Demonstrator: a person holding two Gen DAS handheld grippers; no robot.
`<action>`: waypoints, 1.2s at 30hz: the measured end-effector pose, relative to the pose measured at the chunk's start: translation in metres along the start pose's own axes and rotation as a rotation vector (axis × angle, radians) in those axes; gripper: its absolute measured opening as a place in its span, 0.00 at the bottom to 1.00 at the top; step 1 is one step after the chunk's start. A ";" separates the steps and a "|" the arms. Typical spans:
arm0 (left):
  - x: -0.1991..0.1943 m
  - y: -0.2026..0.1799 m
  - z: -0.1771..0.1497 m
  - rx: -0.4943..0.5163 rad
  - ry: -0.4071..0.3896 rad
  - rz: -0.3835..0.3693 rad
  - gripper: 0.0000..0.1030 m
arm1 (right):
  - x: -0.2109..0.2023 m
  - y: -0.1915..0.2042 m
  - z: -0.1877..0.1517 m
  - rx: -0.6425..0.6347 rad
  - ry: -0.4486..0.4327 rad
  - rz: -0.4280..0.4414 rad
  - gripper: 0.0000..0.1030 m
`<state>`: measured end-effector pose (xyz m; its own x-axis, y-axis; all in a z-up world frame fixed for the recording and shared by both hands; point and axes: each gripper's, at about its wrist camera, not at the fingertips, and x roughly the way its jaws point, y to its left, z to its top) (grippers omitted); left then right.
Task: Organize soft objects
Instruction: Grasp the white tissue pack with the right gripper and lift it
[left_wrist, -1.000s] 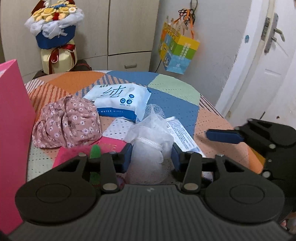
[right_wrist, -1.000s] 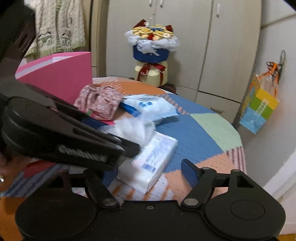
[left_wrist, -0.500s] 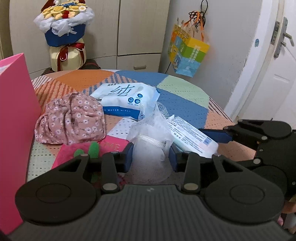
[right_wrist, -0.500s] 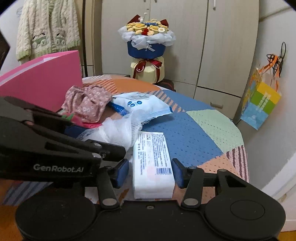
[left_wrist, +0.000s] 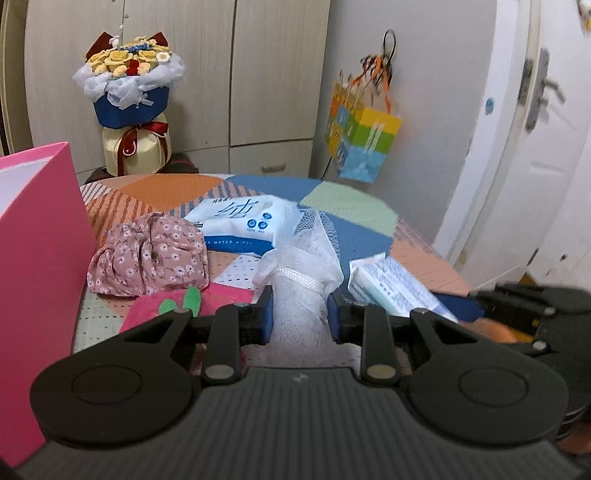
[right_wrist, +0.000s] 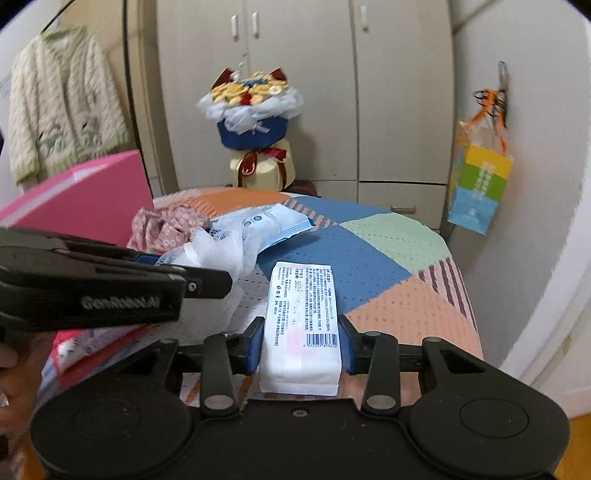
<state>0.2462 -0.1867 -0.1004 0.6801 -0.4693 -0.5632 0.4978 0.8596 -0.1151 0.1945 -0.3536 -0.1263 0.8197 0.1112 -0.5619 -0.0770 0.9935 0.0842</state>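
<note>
In the left wrist view, the mesh pouf lies on the worktop at the centre of the frame. The wipes pack lies behind it, the cloth bundle to its left, the tissue pack to its right. A box stands at the left edge. The bouquet stands beyond the worktop, upper left; a paper bag hangs on the wall, upper right.

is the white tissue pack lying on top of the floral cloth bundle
No, the tissue pack lies on the patchwork table cover between the right tongs, apart from the floral cloth bundle.
</note>
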 end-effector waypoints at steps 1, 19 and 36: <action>-0.005 0.000 -0.001 -0.004 -0.013 -0.005 0.26 | -0.003 0.001 -0.002 0.012 -0.004 -0.005 0.43; -0.077 0.002 -0.041 -0.010 -0.014 -0.033 0.26 | -0.052 0.036 -0.040 0.036 0.009 0.007 0.43; -0.157 0.028 -0.083 -0.005 0.072 -0.096 0.26 | -0.118 0.085 -0.060 -0.116 0.002 0.063 0.44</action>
<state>0.1087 -0.0725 -0.0835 0.5893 -0.5338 -0.6064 0.5556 0.8127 -0.1755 0.0578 -0.2803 -0.1020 0.8102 0.1732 -0.5600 -0.1935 0.9808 0.0233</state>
